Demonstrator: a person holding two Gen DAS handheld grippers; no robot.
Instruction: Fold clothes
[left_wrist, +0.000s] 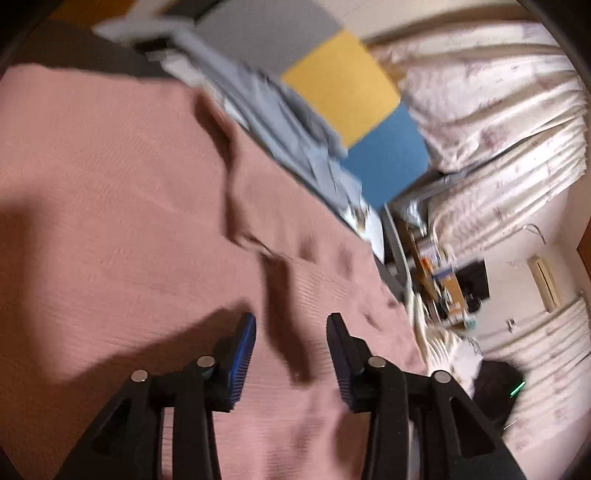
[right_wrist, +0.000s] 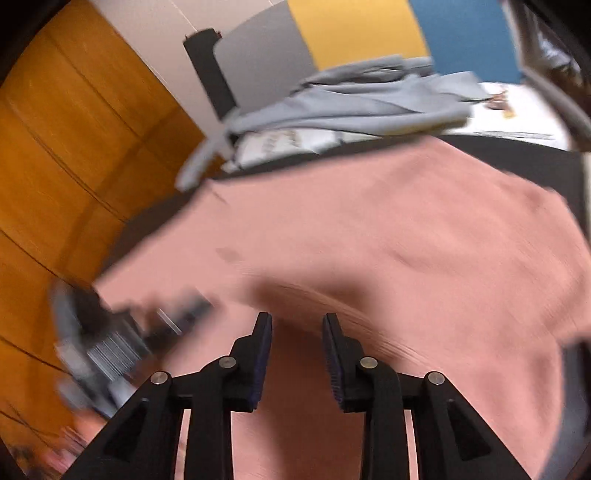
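Observation:
A pink ribbed garment (left_wrist: 110, 184) lies spread over a dark surface, with a raised fold running down its middle in the left wrist view. My left gripper (left_wrist: 291, 321) hovers over it, open, with only cloth showing below the gap. In the right wrist view the same pink garment (right_wrist: 369, 221) fills the centre, blurred. My right gripper (right_wrist: 297, 321) stands open just above it, with nothing pinched between the pads. A blurred dark and grey object (right_wrist: 99, 350) sits at the garment's left edge; I cannot tell what it is.
A crumpled grey garment (left_wrist: 273, 110) (right_wrist: 351, 103) lies beyond the pink one on white printed cloth (right_wrist: 280, 144). Yellow (left_wrist: 340, 85) and blue (left_wrist: 388, 158) panels stand behind. Pale curtains (left_wrist: 498, 110) hang to the right, and a wooden floor (right_wrist: 55, 147) lies to the left.

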